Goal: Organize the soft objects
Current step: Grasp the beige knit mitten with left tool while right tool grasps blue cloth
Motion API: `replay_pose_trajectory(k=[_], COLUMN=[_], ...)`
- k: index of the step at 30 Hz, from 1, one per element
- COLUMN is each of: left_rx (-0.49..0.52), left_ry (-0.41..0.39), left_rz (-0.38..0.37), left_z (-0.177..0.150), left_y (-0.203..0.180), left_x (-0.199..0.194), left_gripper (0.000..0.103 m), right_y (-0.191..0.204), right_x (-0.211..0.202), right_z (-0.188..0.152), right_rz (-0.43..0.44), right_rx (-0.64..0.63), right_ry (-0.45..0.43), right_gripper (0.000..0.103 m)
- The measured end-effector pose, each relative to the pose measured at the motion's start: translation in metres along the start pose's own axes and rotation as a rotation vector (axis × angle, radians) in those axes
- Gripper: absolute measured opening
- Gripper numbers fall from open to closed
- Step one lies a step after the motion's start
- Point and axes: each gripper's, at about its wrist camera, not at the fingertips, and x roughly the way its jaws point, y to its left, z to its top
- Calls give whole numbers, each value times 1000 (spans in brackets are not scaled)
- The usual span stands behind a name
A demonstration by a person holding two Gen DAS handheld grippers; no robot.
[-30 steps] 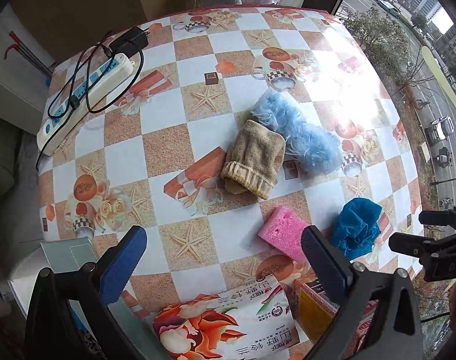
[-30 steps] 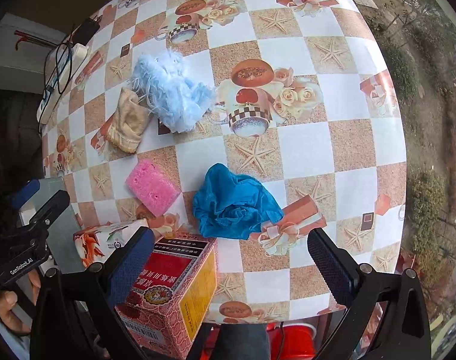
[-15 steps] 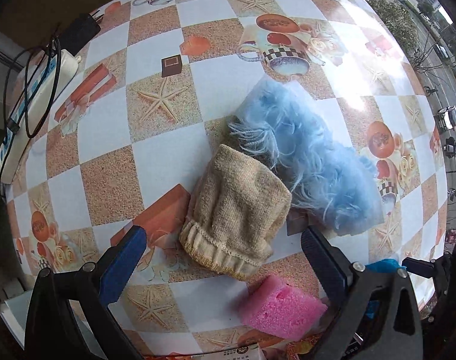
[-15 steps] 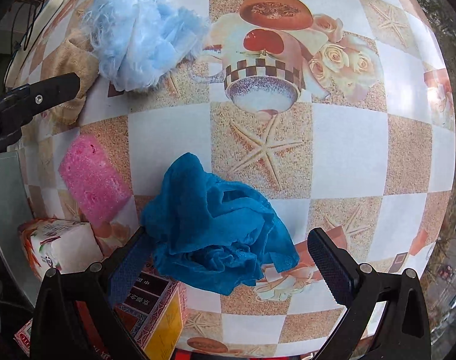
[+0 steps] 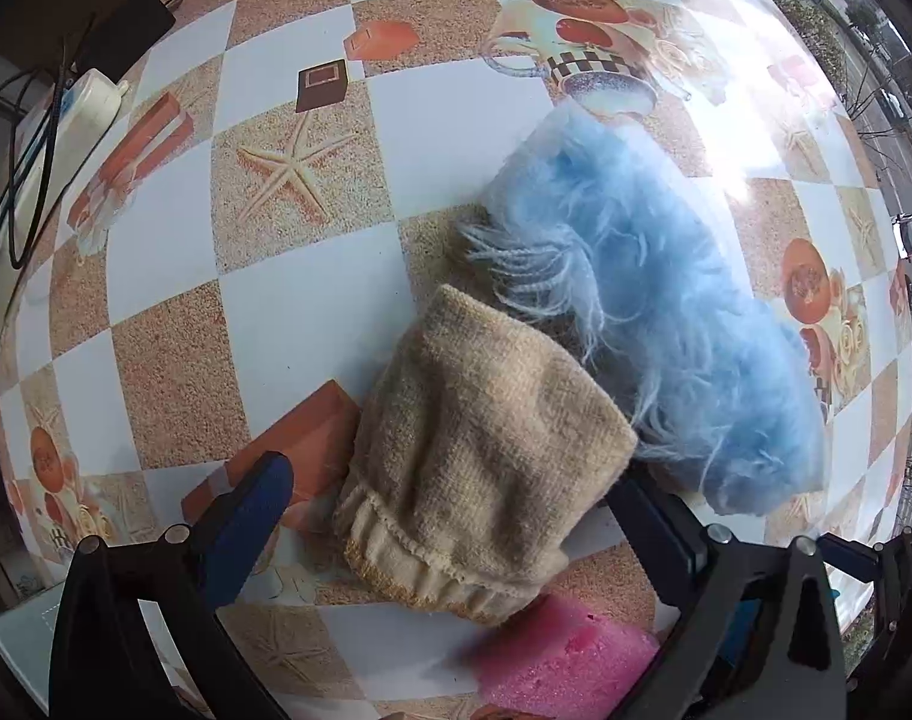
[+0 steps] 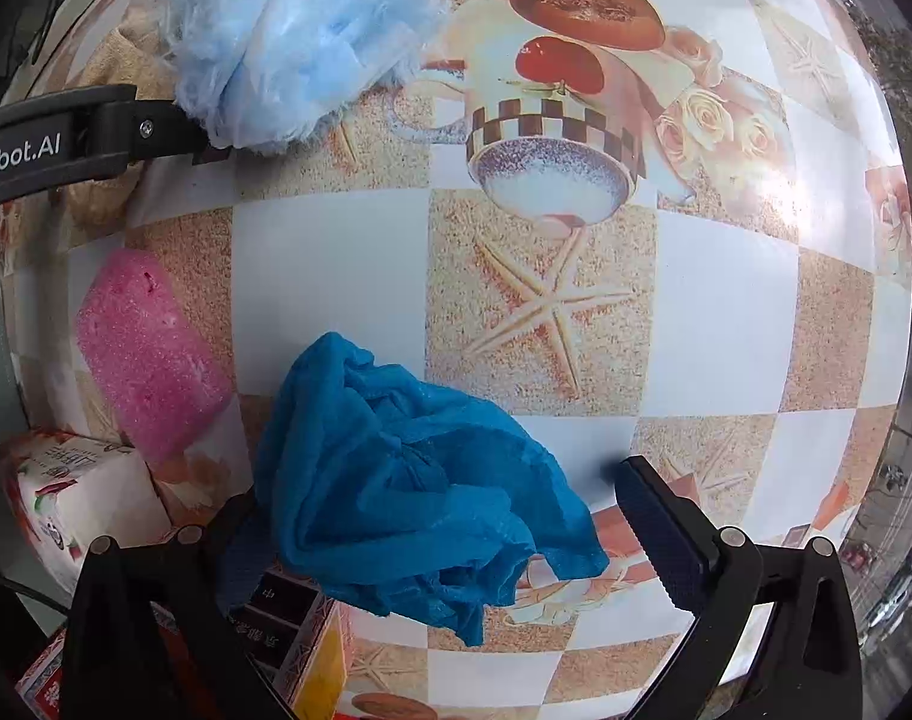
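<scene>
Left gripper (image 5: 450,516): matte black plastic frame, angular triangular cut-outs, silver round screw heads at the finger joints. Finger pads (image 5: 249,513) dark blue, ribbed. Seen from the right wrist view, its side arm carries white lettering ending "Robot.AI" and one small silver screw. Right gripper (image 6: 450,528): same black frame, same silver screws, textured dark blue pads (image 6: 657,525).

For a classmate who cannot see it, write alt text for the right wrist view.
An open right gripper straddles a crumpled blue cloth on a checked starfish-print tablecloth. A pink sponge lies left of it, a fluffy light-blue cloth beyond.
</scene>
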Motion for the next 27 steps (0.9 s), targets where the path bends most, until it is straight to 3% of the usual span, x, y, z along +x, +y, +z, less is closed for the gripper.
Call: replay_pose_trajectory(k=[7, 14, 17, 19, 21, 22, 24, 27], left_rx=[-6, -24, -28, -8, 15, 18, 17, 21], left_ry=[-19, 56, 44, 26, 24, 24, 11, -17], left_rz=[1, 0, -2, -3, 1, 2, 3, 9], left_z=[1, 9, 8, 7, 7, 7, 5, 3], left_y=[-8, -8, -8, -9, -12, -12, -11, -14], left_x=[1, 4, -2, -9, -15, -17, -23, -35], left_gripper=[103, 103, 91, 66, 45, 39, 34, 33], right_y=[3, 5, 3, 4, 7, 10, 12, 11], right_x=[4, 5, -1, -6, -10, -12, -15, -22], right_z=[5, 8, 4, 2, 0, 0, -1, -4], right_rz=[-12, -7, -4, -2, -1, 6, 23, 51], right_rx=[3, -5, -8, -18, -33, -40, -47, -32], right_ry=[21, 14, -3, -20, -42, -49, -63, -98], right_gripper=[103, 102, 90, 79, 58, 53, 42, 39])
